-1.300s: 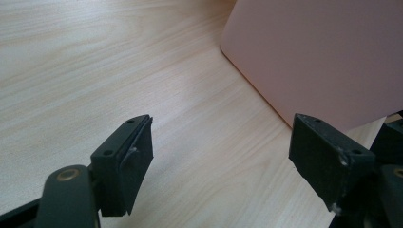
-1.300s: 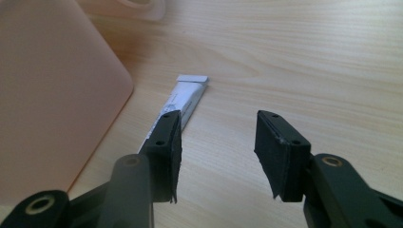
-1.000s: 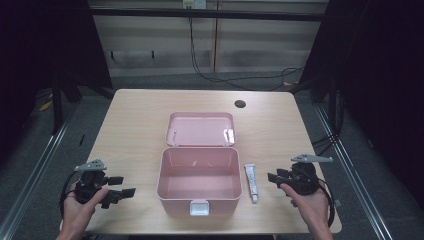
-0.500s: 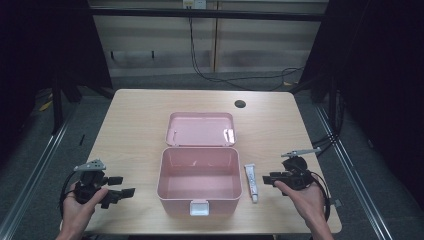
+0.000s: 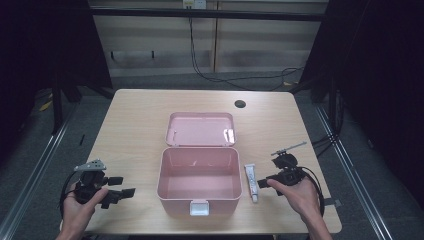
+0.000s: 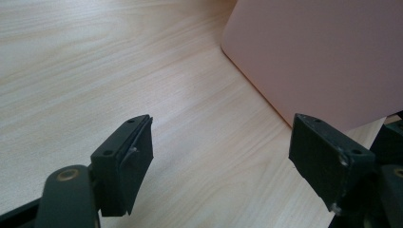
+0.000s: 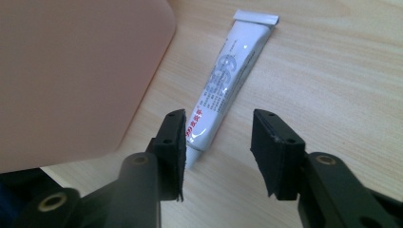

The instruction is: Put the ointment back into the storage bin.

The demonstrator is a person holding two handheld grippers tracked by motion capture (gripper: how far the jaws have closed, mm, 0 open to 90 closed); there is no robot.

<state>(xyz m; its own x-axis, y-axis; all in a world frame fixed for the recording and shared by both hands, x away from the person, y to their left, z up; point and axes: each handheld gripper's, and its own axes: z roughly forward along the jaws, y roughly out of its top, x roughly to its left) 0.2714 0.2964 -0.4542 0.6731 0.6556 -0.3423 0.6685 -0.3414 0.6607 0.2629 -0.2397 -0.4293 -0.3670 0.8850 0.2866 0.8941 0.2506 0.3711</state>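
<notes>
**White tube beside open pink box**

High view: the pink box [image 5: 199,182] sits open at centre frame, the tube [image 5: 251,182] just right of it.

Left gripper view: left gripper [image 6: 221,164] fingers apart over the tabletop [image 6: 95,61].

Right gripper view: right gripper [image 7: 218,152] fingers apart near the tube's cap; its red and grey print is unreadable.

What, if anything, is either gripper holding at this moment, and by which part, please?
Nothing is held. The left gripper is open over bare table. The right gripper is open too, its jaws near the cap end of the white tube, not closed on it.
</notes>
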